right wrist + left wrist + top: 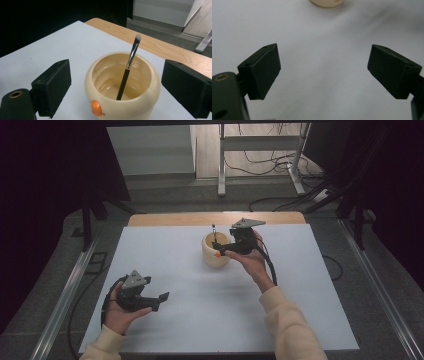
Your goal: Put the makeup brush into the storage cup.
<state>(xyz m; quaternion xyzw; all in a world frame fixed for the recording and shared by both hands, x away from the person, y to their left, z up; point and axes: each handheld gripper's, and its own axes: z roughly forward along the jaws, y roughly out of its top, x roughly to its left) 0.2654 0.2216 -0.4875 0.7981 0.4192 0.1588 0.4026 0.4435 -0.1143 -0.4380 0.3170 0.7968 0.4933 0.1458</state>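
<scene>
High view, count: one round cream glossy pot (216,251), one thin black-handled makeup brush (213,231), two black two-jaw grippers, one pale blue-white table sheet (175,270), one light wooden table edge (165,219).
High view, place: the pot stood on the sheet toward the far middle; the brush stood inside it, its tip rising past the rim.
High view, right gripper (218,251): held just beside the pot on its right, a grey three-cornered plate on top, jaws reaching toward the pot.
High view, left gripper (161,301): resting low on the near left of the sheet, well apart from the pot, jaws spread with nothing between them.
Left gripper view, shapes: two matte black wedge-shaped pads (263,71) stood wide apart over bare smooth sheet; the pot's cream bottom edge (327,3) showed at the top.
Right gripper view, materials: the pot (140,100) looked like smooth shiny plastic, bulbous, with a wide open mouth and one orange button (96,108) on its front.
Right gripper view, brush (127,72): black handle, silvery ferrule, small pale grey bristle tuft.
Right gripper view, brush axis: long axis near upright, leaning toward the far right, bristles up, handle end down on the pot floor.
Right gripper view, tongs: pads (53,85) spread wide on either side of the pot, not touching it or the brush.
</scene>
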